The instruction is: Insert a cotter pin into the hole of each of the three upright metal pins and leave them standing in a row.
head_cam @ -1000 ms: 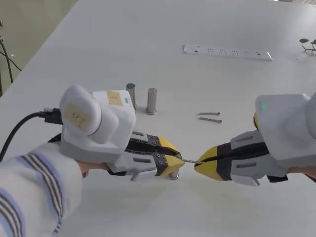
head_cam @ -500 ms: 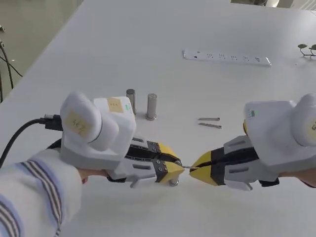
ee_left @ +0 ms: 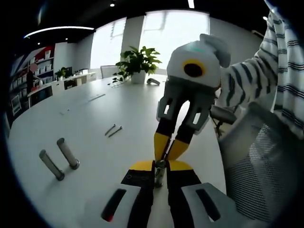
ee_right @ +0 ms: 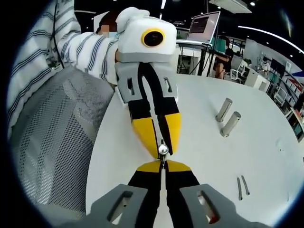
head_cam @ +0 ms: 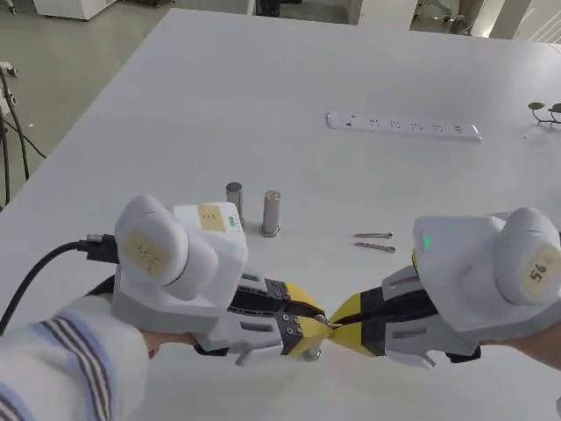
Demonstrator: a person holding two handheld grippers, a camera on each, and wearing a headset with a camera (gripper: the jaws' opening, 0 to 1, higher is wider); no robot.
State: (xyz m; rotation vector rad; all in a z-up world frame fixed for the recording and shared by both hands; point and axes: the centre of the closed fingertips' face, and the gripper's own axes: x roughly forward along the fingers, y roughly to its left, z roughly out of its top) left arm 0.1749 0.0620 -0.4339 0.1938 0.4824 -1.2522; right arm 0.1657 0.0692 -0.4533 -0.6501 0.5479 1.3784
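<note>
My left gripper (head_cam: 317,326) is shut on a short metal pin (ee_left: 160,172), whose base (head_cam: 311,353) stands on the white table. My right gripper (head_cam: 340,321) is shut on a thin cotter pin (ee_right: 163,160) and meets the left gripper tip to tip at that metal pin (ee_right: 163,150). The cotter pin's tip is hidden between the yellow fingertips. Two more metal pins (head_cam: 235,197) (head_cam: 272,213) stand upright side by side farther back. Two loose cotter pins (head_cam: 372,235) (head_cam: 375,247) lie on the table to their right.
A white power strip (head_cam: 403,125) lies across the far side of the table (head_cam: 219,96). A black cable (head_cam: 39,272) trails from the left gripper. A mesh chair (ee_right: 57,137) sits at the table's near edge, and a potted plant (ee_left: 137,61) stands at the far end.
My right gripper has moved left with the cotter pin until its tips meet the left gripper's. The stretch of cotter pin seen between them earlier is now hidden.
</note>
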